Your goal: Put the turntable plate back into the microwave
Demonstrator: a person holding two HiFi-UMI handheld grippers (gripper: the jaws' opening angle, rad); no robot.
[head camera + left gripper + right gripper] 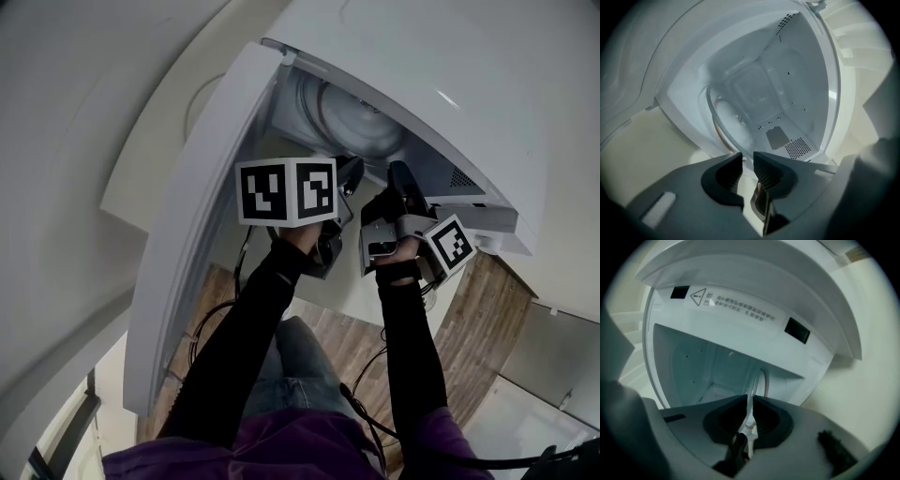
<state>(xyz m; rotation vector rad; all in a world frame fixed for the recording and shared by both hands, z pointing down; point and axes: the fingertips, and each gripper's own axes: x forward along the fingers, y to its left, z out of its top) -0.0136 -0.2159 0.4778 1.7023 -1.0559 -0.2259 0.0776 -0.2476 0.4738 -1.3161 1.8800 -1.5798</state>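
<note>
The white microwave (525, 84) stands open, with its door (197, 244) swung out to the left. The clear glass turntable plate (352, 122) stands tilted on edge in the cavity. Both grippers are at the cavity's mouth. My right gripper (750, 401) is shut on the plate's rim (752, 394), which rises from between its jaws. In the left gripper view the plate (723, 119) curves down the cavity's left side, and its rim runs into the narrow gap of my left gripper (747, 161). In the head view my left gripper (347, 176) is left of my right gripper (401, 183).
The cavity's walls (797, 79) close in around the plate, with a perforated vent (799, 147) and a grey cover patch (777, 137) on one side. A warning label (740, 305) runs along the microwave's front frame. The person's legs and a wooden floor (469, 337) lie below.
</note>
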